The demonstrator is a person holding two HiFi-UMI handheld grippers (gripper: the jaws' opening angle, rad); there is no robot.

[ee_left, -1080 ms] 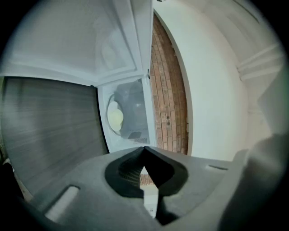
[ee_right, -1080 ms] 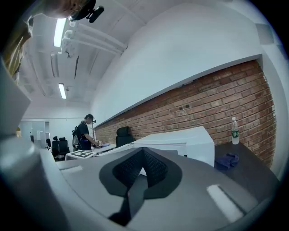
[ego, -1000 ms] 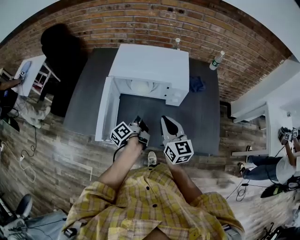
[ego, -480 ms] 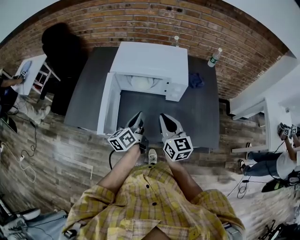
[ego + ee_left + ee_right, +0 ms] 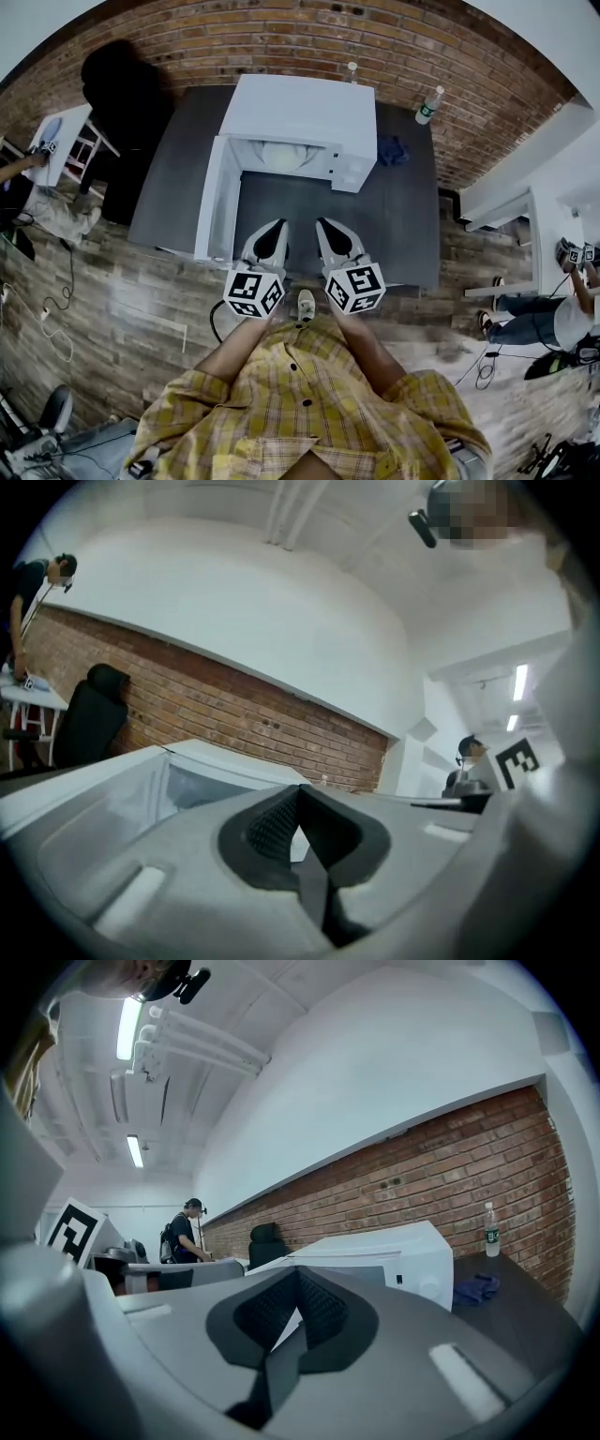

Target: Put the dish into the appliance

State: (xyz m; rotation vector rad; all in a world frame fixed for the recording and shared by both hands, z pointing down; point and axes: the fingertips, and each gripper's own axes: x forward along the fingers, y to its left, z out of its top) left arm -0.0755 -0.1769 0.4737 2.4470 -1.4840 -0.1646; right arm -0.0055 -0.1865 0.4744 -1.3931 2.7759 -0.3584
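Head view: closest in, a yellow checked shirt (image 5: 300, 403) was seen. Just past it, the left gripper (image 5: 276, 231) and the right gripper (image 5: 326, 231) were held side by side at the front edge of the dark table (image 5: 394, 234). Both pairs of jaws were shut tight, and nothing was held in either one.

Further on, the white appliance (image 5: 300, 112) was seen with its door (image 5: 211, 202) swung wide open to the left. The dish (image 5: 281, 156), pale and round, looked to be inside already.

From here the door could be left open. It could also be bumped too hard by the left gripper, the one nearer to it, so that the appliance was slid and the dish shaken. At the back, a blue cloth (image 5: 392, 150) and two bottles (image 5: 428, 105) were near the brick wall (image 5: 281, 47), and they could be knocked if the appliance was pushed back.
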